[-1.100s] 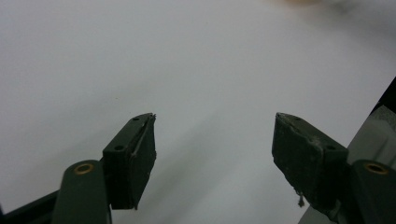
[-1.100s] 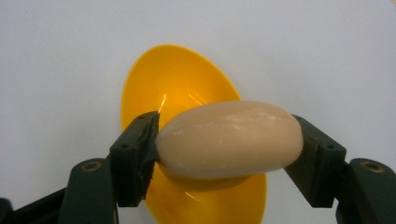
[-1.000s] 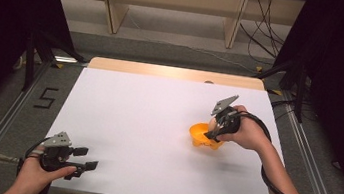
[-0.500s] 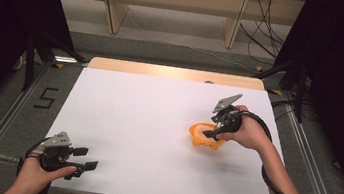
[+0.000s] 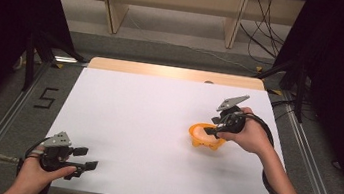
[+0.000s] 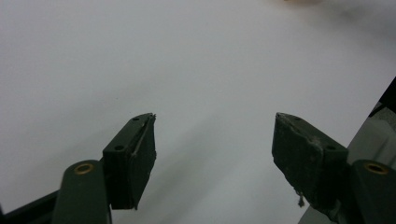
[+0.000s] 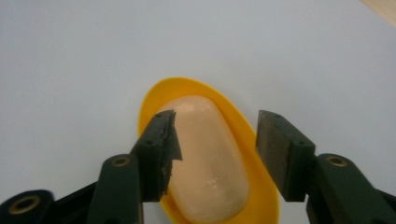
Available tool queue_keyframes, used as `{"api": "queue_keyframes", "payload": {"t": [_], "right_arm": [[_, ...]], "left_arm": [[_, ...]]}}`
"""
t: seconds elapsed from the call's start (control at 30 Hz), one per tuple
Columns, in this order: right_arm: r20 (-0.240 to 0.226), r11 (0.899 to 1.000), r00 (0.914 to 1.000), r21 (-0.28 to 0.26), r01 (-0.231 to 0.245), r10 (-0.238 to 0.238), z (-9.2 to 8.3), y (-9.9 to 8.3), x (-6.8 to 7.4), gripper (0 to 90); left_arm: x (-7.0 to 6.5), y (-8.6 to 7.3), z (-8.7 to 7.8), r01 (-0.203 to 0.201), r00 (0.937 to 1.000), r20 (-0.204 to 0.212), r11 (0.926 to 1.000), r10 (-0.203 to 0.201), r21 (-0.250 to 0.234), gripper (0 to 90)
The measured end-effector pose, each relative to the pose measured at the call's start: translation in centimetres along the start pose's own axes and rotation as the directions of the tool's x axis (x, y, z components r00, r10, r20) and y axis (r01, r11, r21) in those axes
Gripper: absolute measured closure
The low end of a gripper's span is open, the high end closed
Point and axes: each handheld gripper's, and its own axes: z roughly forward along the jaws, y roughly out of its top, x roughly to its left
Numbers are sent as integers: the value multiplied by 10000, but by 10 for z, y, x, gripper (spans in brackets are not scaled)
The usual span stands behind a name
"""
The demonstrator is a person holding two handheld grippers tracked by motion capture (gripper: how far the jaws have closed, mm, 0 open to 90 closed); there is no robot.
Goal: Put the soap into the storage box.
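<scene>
white worktop point(image 5: 156, 125), pale wood strip along its far edge, grey floor and wooden shelf legs beyond, dark curtains at the sides. orange dish point(image 5: 204, 140) with pale soap bar point(image 7: 208, 158) sits right of centre. right claw point(image 7: 215, 149) straddles the soap, jaws just closing, pads not pressing yet. left claw point(image 6: 215, 154) wide, nothing in it, near corner.

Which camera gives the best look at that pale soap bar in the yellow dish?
The right gripper view: the soap bar lies close up in the yellow dish, between the right gripper's jaws. The high view shows it small and partly hidden. The left gripper view shows the white table.
</scene>
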Motion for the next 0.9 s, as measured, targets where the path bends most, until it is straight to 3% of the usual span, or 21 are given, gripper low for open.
{"api": "queue_keyframes", "payload": {"t": [0.07,0.1,0.13,0.3,0.4,0.5,0.53,0.57,0.6,0.67,0.7,0.73,0.77,0.83,0.87,0.9], "right_arm": [[114,9993,9996,-260,-259,263,-4,-3,3,529],[225,9992,9997,-401,-72,81,-5,-6,3,539],[237,9979,9995,-617,-189,204,-6,-8,5,558],[604,9946,9968,-927,-463,520,-17,-22,12,646],[873,9886,9882,-944,-1173,1255,-23,-33,18,700],[1080,9828,9798,-951,-1584,1683,-29,-45,21,725],[1161,9784,9764,-1202,-1680,1819,-28,-49,22,725],[1085,9813,9783,-965,-1666,1768,-32,-51,22,726],[1206,9746,9733,-1343,-1791,1955,-30,-56,23,726],[1231,9776,9725,-986,-1861,1976,-35,-63,24,726],[1272,9704,9663,-1215,-2087,2238,-33,-67,26,726],[1337,9769,9695,-880,-1946,2052,-36,-70,25,726],[1377,9716,9642,-1011,-2141,2268,-36,-73,26,726],[1466,9719,9625,-938,-2160,2281,-37,-78,27,726],[1725,9668,9562,-1396,-2138,2364,-33,-86,28,725],[1778,9666,9547,-1375,-2161,2388,-33,-90,29,723]], "left_arm": [[0,0,0,-16,10000,-4,10000,16,7,301],[0,0,0,-8,10000,-7,10000,8,-5,301],[0,0,0,-3,10000,-4,10000,3,-4,301],[0,0,0,-57,10000,-16,9999,57,115,301],[0,0,0,-58,10000,-49,9999,58,102,301],[0,0,1,8,10000,-32,10000,-8,36,301],[-1,0,1,13,10000,-27,10000,-13,36,301],[-1,-1,1,27,10000,-35,10000,-27,47,301],[-1,-1,1,13,10000,-42,10000,-13,48,301],[-1,-1,1,25,10000,-50,10000,-24,53,301],[-1,-1,1,24,10000,-47,10000,-24,48,301],[-1,-1,1,38,10000,-49,10000,-37,47,301],[-1,-1,1,24,9999,-101,9999,-22,104,301],[-1,0,0,26,9998,-183,9999,-24,115,301],[-1,0,0,-28,9998,-189,9998,32,185,301],[0,-1,1,-15,10000,-79,9999,16,145,301]]}}
